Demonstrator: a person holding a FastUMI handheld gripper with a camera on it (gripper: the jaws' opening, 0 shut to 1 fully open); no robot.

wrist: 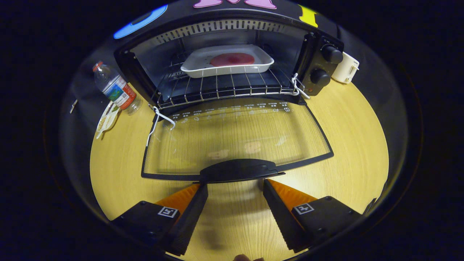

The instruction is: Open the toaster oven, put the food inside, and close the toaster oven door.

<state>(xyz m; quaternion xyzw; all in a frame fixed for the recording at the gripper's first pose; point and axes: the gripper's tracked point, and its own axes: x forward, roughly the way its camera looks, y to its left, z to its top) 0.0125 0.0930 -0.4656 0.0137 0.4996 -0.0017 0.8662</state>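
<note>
Claw gapes empty just short of door handle

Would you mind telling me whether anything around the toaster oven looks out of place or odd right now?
Nothing looks spilled or damaged. The toaster oven door lies fully open, the tray of food sits square on the rack, and the open gripper is just short of the door handle.

You are working in a staged kitchen corner inside a recording booth: a wood-grain bench hemmed by black cloth carries a toaster oven with its door down, a water bottle and a small white appliance.
</note>
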